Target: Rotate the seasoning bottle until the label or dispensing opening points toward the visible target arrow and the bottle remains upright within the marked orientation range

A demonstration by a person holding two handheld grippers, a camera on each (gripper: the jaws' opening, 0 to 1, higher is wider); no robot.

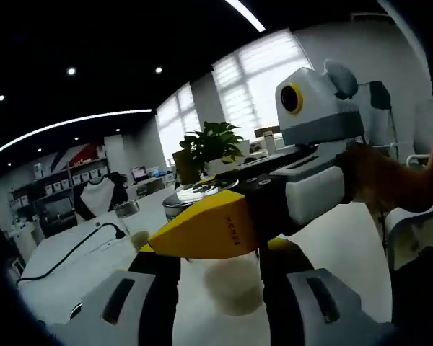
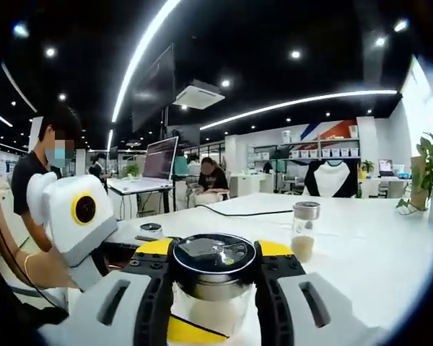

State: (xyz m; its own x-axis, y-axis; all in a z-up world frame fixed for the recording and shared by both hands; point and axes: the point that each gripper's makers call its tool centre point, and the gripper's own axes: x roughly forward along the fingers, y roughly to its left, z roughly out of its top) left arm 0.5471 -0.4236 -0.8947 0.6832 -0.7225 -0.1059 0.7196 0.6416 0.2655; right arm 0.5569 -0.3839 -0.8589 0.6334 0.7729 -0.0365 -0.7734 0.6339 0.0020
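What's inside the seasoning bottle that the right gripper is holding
Through the seasoning bottle's clear glass, a pale, whitish filling shows in the lower part. The dark lid covers the top, and the right gripper hides both sides.

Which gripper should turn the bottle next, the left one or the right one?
Probably the right gripper. Its jaws sit on either side of the upright bottle, just under the lid. The left gripper also flanks the bottle, lower down, seemingly steadying it.
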